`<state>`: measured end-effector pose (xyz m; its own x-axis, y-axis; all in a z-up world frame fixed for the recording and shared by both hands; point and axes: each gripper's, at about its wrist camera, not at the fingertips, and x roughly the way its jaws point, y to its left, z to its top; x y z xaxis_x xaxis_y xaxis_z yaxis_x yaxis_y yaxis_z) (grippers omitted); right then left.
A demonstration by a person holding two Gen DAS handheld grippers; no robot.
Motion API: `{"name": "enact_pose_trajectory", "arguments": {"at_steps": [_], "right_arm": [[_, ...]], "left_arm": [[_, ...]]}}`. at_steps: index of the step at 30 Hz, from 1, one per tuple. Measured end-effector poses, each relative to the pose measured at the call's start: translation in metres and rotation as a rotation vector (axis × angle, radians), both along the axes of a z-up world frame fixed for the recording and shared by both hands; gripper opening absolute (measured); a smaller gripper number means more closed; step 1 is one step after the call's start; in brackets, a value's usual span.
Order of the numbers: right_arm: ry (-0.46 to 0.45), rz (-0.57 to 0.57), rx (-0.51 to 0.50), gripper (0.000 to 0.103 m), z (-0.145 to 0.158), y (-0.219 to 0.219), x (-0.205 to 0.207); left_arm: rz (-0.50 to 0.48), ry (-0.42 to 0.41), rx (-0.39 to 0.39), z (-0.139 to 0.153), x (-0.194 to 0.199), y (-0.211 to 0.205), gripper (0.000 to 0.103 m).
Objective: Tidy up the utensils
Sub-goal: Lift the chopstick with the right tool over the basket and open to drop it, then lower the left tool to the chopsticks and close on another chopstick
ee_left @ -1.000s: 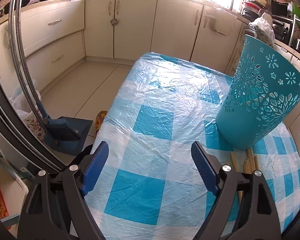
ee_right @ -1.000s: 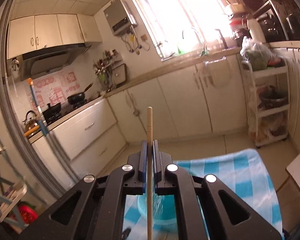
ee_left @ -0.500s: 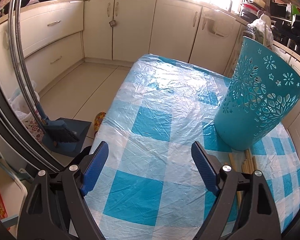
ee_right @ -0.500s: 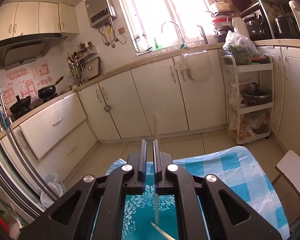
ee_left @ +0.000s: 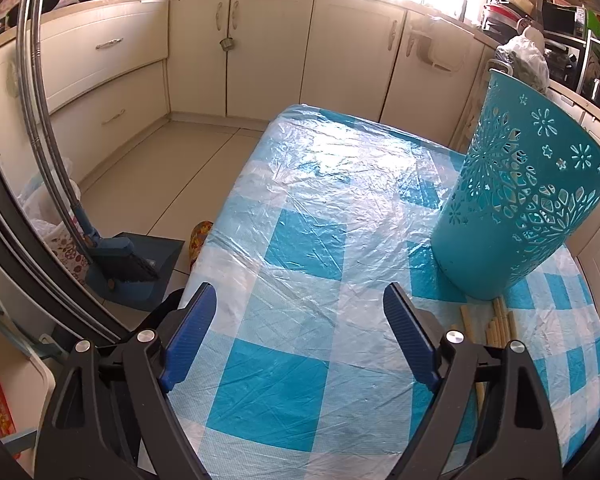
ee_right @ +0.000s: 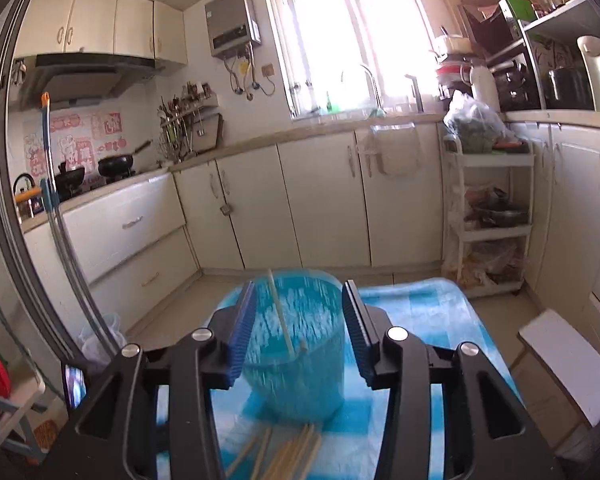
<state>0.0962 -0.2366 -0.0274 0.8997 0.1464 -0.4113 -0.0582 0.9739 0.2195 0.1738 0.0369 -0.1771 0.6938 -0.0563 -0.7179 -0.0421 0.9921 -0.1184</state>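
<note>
A teal cut-out basket (ee_left: 516,204) stands on the blue checked tablecloth (ee_left: 300,248). In the right wrist view the basket (ee_right: 300,376) sits just below my right gripper (ee_right: 298,304), whose jaws are opening. A wooden chopstick (ee_right: 282,320) leans inside the basket, free of the pads. Several more chopsticks (ee_right: 288,456) lie on the cloth in front of the basket, also seen as chopsticks (ee_left: 496,324) in the left wrist view. My left gripper (ee_left: 300,308) hangs open over the cloth, left of the basket, with nothing between its fingers.
Cream kitchen cabinets (ee_left: 268,52) line the far walls. A blue dustpan and brush (ee_left: 128,268) sit on the floor left of the table. A white shelf cart (ee_right: 488,216) with bags stands at the right, and a white stool (ee_right: 568,364) beside the table.
My right gripper, shut on a chopstick held upright a second ago, has dropped toward the basket and opened. The chopstick now rests inside the basket. The left gripper has stayed put.
</note>
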Motion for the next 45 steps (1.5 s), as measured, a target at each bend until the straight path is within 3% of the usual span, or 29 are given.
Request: {"name": "enact_pose_trajectory", "arguments": {"at_steps": [5,7,10,21,24,27,33,41,45], "right_arm": [[0.274,0.046,-0.049,0.045,-0.072,0.017,-0.005],[0.384,0.073,-0.065,0.033,-0.097,0.024,0.003],[0.464,0.085,-0.066,0.027,-0.115,0.028,0.016],[0.526,0.08,-0.147,0.026,-0.14,0.049,0.041],[0.527,0.083,-0.161,0.02,-0.141,0.047,0.039],[0.527,0.082,-0.16,0.01,-0.142,0.041,0.034],[0.511,0.065,-0.109,0.009,-0.144,0.017,0.023],[0.501,0.067,-0.073,0.009,-0.143,0.009,0.024],[0.505,0.074,-0.049,0.009,-0.143,0.004,0.026]], "left_arm": [[-0.001,0.009,-0.001,-0.002,0.0,0.0,0.082],[-0.003,0.012,0.0,-0.002,0.001,-0.001,0.082],[-0.005,0.017,0.0,-0.003,0.001,-0.001,0.082],[-0.02,0.018,0.002,-0.004,0.001,-0.004,0.083],[-0.036,0.016,0.002,-0.003,0.001,-0.006,0.083],[-0.087,0.009,0.002,-0.002,-0.001,-0.012,0.083],[-0.277,0.071,0.022,-0.002,-0.011,-0.043,0.083],[-0.37,0.124,0.183,-0.011,-0.026,-0.089,0.083],[-0.357,0.156,0.174,-0.016,-0.025,-0.093,0.07]]}}
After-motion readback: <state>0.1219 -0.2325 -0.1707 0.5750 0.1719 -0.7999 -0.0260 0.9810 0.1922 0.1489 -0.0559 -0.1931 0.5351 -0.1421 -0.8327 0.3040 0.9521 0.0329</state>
